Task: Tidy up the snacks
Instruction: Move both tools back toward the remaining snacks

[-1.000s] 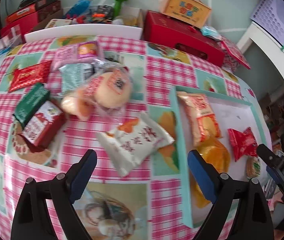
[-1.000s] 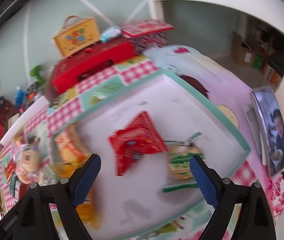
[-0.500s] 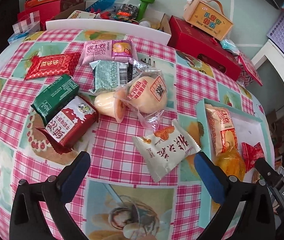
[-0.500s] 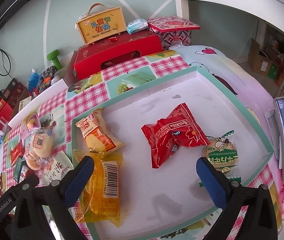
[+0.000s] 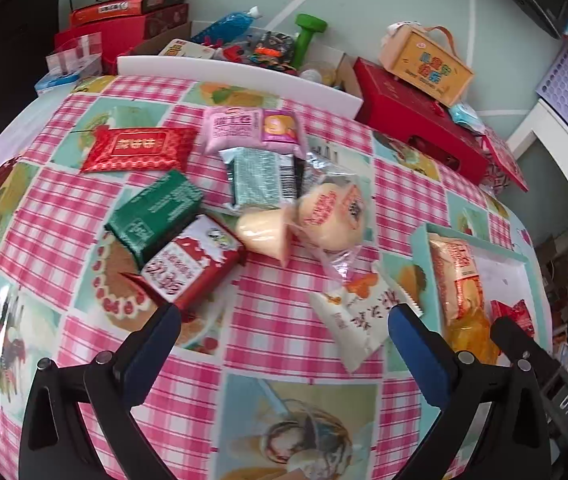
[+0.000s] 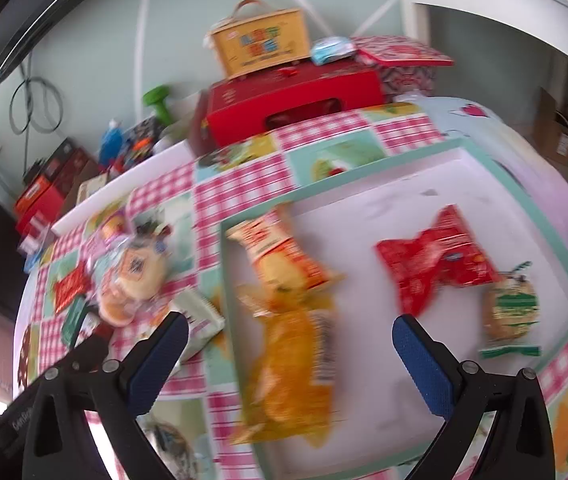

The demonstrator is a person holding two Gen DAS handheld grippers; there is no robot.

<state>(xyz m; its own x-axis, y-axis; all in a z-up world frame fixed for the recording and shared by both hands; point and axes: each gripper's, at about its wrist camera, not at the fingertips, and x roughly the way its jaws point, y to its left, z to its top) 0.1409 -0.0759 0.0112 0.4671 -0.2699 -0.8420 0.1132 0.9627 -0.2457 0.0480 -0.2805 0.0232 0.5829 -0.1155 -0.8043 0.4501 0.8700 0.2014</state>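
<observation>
1. The left gripper [image 5: 284,344] and right gripper [image 6: 288,352], having just widened, are standing fully spread, gripping nothing.
2. The white snack packet [image 5: 358,316], formerly centred between the left jaws, is now lying at 2 o'clock, long axis running 5-to-11, on the checked surface [image 5: 64,216] beside the tray [image 5: 418,240].

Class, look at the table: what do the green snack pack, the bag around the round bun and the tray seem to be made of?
Green snack pack: probably glossy plastic film; it creases and shines. Bag around the round bun: thin clear plastic, since the bun shows through and the loose end crinkles. Tray: stiff, matte, perhaps card or plastic; straight rim, scuffed white floor.
</observation>
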